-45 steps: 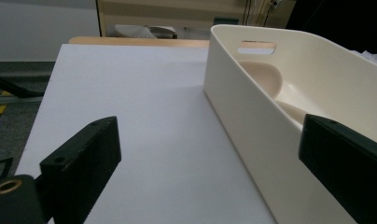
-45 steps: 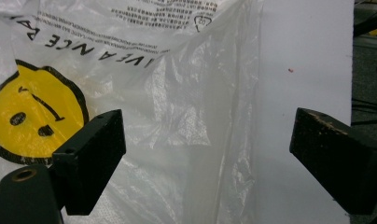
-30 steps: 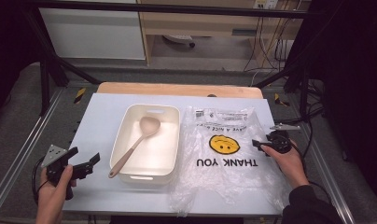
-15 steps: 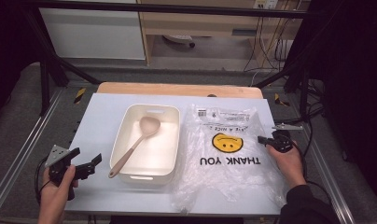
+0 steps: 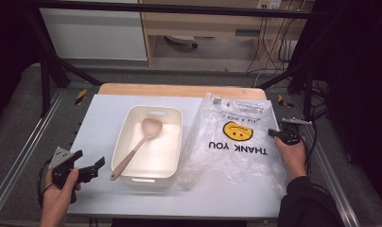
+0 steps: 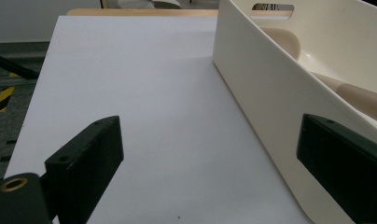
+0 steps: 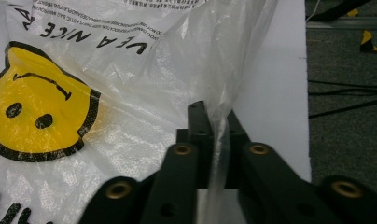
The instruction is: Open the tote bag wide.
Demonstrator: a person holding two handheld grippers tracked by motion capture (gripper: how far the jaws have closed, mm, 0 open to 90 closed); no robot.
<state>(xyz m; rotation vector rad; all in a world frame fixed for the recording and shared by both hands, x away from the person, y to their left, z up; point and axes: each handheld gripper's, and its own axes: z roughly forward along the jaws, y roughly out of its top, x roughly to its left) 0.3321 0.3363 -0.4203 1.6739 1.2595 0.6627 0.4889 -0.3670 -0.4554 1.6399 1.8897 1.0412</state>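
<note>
High view. The plastic bag (image 5: 236, 142) lies flat on the white worktop (image 5: 99, 123), right of centre in the frame, its yellow smiley print and "THANK YOU" lettering upside down to the camera. The right claw (image 5: 278, 134) sits at the bag's right edge, mid-right of the frame, held by the person's right hand (image 5: 293, 153). A cream tub (image 5: 149, 142) stands at centre, just beside the bag's left edge, with a wooden spoon (image 5: 137, 146) lying diagonally inside it. The left claw (image 5: 95, 168) is at lower left, held low over the worktop, pointing toward the tub and near its lower left corner. Its jaws stand apart with nothing between them.

Left gripper view. The left claw (image 6: 214, 154) has one jaw at lower left and one at lower right, well apart. Bare worktop (image 6: 144, 93) fills the gap. The tub (image 6: 270, 93) wall runs from top centre to lower right, just behind the right-hand jaw; whether they touch cannot be told. The spoon (image 6: 354, 93) handle shows over the tub rim at right.

Right gripper view. The right claw (image 7: 214, 126), at lower centre, is clamped on a pinched fold of the plastic bag (image 7: 130, 93), and its jaws have just been easing slightly apart. The film rises from between the jaws toward the top of the frame. The smiley print sits at left. This close grip on the fold is not discernible from the high view.
</note>
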